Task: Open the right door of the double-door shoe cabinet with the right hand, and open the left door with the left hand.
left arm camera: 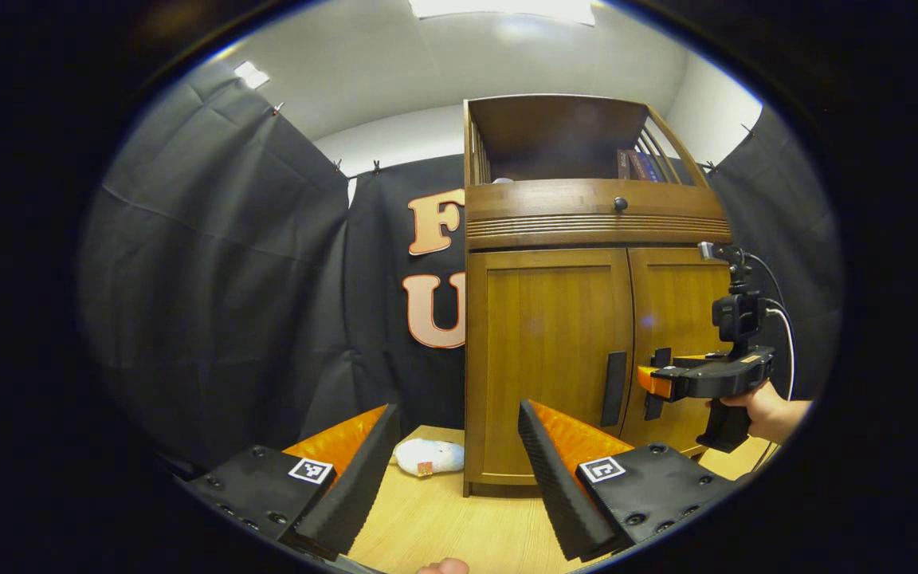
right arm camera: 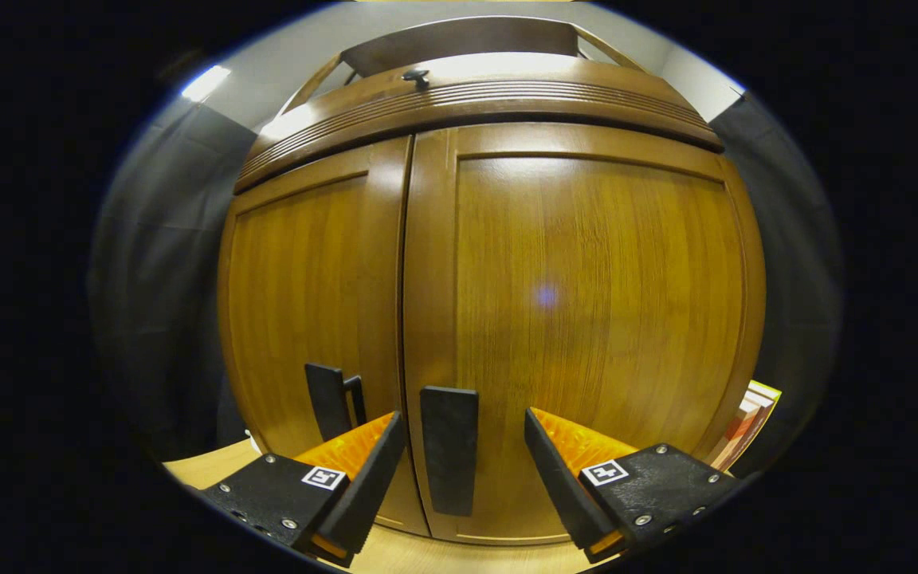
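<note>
Right gripper [right arm camera: 463,470], jaws wide, straddles the right door's handle [right arm camera: 449,458] without touching; closing off-centre could slip off. Left gripper [left arm camera: 455,470], also wide, waits well back from the cabinet [left arm camera: 555,367] standing at the tabletop's [left arm camera: 435,526] far edge.

We see that our left gripper [left arm camera: 453,470] and right gripper [right arm camera: 463,478] each have black blocks with little screws and a small black-and-white square sticker, and the right gripper also has a black handle, a small camera on top and thin cables.
</note>
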The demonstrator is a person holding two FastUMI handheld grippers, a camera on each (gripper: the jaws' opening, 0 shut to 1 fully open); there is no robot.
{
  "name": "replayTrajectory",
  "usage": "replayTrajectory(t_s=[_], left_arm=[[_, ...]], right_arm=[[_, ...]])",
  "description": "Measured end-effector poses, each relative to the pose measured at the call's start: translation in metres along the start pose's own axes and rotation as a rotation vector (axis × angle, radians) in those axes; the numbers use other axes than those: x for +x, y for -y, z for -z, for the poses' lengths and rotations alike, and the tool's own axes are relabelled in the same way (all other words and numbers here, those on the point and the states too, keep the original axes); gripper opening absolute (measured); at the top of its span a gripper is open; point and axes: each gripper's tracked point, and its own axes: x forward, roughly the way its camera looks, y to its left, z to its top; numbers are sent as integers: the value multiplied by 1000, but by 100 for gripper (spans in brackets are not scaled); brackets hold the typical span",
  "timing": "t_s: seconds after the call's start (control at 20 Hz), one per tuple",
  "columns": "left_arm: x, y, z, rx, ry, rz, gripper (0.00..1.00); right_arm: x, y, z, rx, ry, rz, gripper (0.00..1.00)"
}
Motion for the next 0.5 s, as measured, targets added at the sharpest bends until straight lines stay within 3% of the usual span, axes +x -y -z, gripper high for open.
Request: replayTrajectory(t_s=[0.15, 0.2, 0.35, 0.4, 0.5], left_arm=[[5, 1, 0, -6, 2, 6, 99], [6, 2, 1, -7, -2, 9, 94], [7, 5, 0, -1, -2, 16, 94], [7, 5, -1, -1, 1, 18, 94], [4, 9, -1, -3, 4, 22, 94]], right_arm=[[2, 5, -2, -7, 30, 42, 74], [3, 6, -3, -11, 38, 47, 77], [6, 0, 3, 23, 27, 35, 64], [7, -8, 6, 44, 26, 5, 53], [8, -7, 9, 1, 40, 15, 36]])
